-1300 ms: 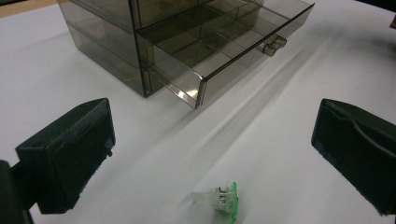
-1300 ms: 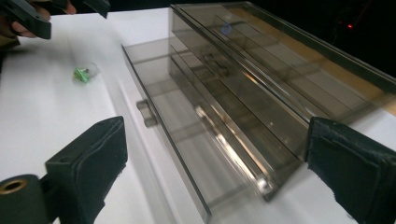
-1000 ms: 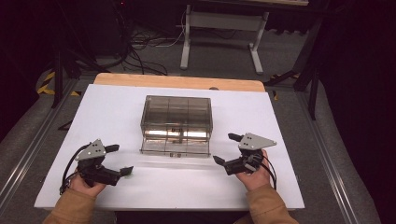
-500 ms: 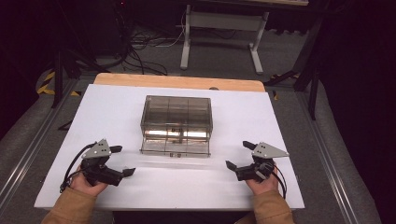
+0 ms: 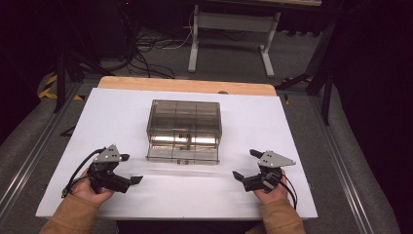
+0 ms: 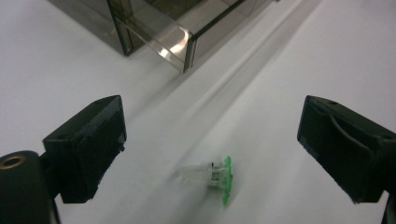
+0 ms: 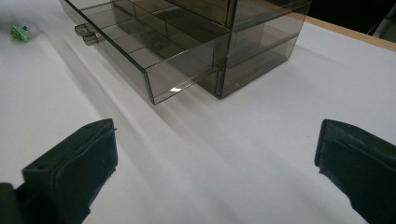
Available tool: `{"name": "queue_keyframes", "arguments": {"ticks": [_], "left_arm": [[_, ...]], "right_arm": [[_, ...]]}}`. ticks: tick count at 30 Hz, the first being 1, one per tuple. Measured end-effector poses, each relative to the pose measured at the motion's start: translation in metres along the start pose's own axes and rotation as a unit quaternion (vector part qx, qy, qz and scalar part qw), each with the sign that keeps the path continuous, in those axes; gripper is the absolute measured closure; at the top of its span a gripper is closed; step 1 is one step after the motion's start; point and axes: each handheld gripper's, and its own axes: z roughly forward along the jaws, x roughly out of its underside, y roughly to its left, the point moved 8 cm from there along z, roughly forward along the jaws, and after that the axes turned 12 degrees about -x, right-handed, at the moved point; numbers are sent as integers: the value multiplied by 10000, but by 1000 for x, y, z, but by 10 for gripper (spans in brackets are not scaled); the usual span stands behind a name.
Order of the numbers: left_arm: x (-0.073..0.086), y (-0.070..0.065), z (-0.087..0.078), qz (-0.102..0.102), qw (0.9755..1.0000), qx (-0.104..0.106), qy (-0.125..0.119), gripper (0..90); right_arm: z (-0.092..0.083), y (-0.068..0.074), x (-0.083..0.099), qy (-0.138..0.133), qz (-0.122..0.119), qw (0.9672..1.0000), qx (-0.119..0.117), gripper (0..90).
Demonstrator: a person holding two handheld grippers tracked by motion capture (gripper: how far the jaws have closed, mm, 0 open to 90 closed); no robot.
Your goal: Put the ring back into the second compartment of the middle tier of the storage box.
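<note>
A smoky clear drawer box (image 5: pixel 184 127) stands mid-table with its lowest drawer (image 7: pixel 140 56) pulled out toward me. A tiny clear part with a green end (image 6: pixel 214 173) lies on the white tabletop. My left gripper (image 5: pixel 131 168) rests at the front left, and the part lies between its jaws (image 6: pixel 212 119), untouched. Those jaws have just been closing a little and are still wide apart. My right gripper (image 5: pixel 245 164) sits at the front right, open with nothing between its jaws (image 7: pixel 217 140). From there the green part (image 7: pixel 18 32) lies far off, past the drawer.
The white tabletop (image 5: pixel 297 141) has bare room on both sides of the box. A wooden strip (image 5: pixel 185 85) runs along the far edge. Beyond it are a desk frame (image 5: pixel 229 34) and cables (image 5: pixel 146 53) on the floor.
My right gripper has come down and drawn back toward the front right edge. The left gripper has hardly shifted.
</note>
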Motion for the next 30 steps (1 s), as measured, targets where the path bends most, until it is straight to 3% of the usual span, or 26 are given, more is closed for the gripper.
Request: {"name": "queue_keyframes", "arguments": {"ticks": [4,10,21,26,30], "left_arm": [[6,-1,3,108,9991,-33,400,134],[15,-5,8,404,9953,-85,878,160],[23,-11,11,540,9900,198,1291,297],[25,-9,12,594,9887,77,1371,404],[25,-7,11,618,9870,-126,1477,558]], "right_arm": [[0,0,0,8,12,10000,-14,0],[1,1,1,30,-9,10000,-35,0],[3,2,2,105,1,9999,-117,0],[4,3,3,118,23,9998,-152,0],[4,3,3,120,23,9998,-151,0]]}}
